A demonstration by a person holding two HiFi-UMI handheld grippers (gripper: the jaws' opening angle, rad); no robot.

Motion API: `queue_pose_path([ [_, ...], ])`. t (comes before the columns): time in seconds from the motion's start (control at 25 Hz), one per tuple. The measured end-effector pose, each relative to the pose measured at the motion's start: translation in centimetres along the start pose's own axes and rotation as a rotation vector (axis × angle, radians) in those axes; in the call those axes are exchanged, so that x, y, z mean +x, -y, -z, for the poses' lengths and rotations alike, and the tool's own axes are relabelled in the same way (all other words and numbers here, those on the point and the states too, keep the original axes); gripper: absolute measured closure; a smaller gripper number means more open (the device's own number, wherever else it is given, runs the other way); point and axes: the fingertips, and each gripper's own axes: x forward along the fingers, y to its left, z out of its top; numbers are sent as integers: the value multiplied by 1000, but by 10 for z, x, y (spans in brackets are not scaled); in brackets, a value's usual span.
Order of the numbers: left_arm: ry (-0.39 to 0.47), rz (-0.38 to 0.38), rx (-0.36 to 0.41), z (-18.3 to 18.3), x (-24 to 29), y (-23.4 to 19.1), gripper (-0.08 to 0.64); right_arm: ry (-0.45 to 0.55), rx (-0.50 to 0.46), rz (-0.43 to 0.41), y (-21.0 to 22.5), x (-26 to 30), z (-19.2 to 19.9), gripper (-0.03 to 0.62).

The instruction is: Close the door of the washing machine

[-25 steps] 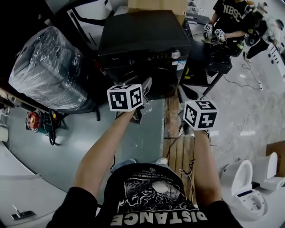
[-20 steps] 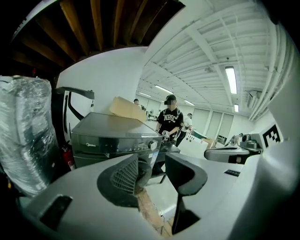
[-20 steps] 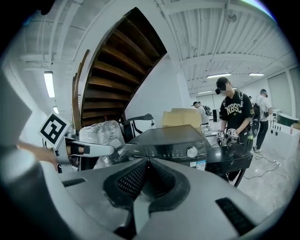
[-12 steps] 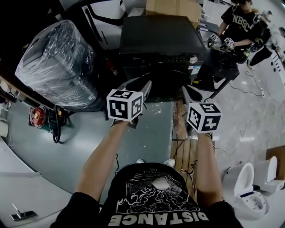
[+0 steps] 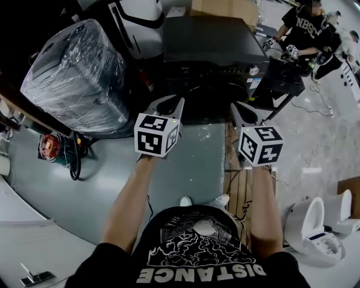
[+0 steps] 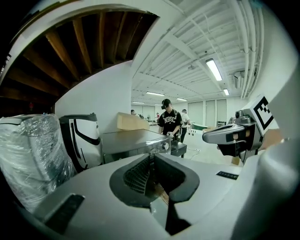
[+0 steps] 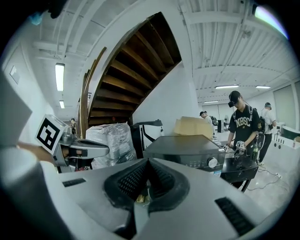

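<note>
Standing on the grey floor [image 5: 185, 163] straight ahead of the person, the one black washing machine [image 5: 205, 42] faces the camera. Its round door [image 5: 211, 101] on the front is only a dark shape, and whether it sits flush cannot be told. The panel above the door carries one silver knob [image 5: 255, 71]. One blue-and-white label [image 5: 256, 84] just below it is too small to read. Held just in front of the machine and apart from it are two grippers, each bearing one marker cube. The left gripper [image 6: 151, 158] has just been closing and its jaws now meet with nothing between them. The right gripper [image 7: 149, 160] likewise has its jaws together and empty. One cardboard box [image 5: 219, 7] sits behind the machine, one plastic-wrapped bundle [image 5: 76, 79] stands to its left, and one black table [image 5: 281, 79] stands to its right. At the table a person's black shirt [image 5: 301, 25] reads "NBSC". The left gripper view shows two more people behind, three in all. The wearer's own black shirt [image 5: 197, 247] reads "DISTANCE". Wooden planks [image 5: 233, 185] lie on the floor under the right arm. Two white toilets [image 5: 306, 225] [image 5: 349, 208] stand near the floor's lower right corner.
</note>
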Motion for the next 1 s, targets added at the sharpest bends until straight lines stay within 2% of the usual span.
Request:
queue_pose_path([
  [0.16,12,-25,7,7,-20,-27,523,0,-14,4,-23,7,0,572],
  [0.4,15,-44,17,16,-41,-46,529,-2,-32,19,-45,2,3,572],
  [1.0,19,-29,35,22,-57,-32,531,14,-37,41,-55,-17,2,572],
])
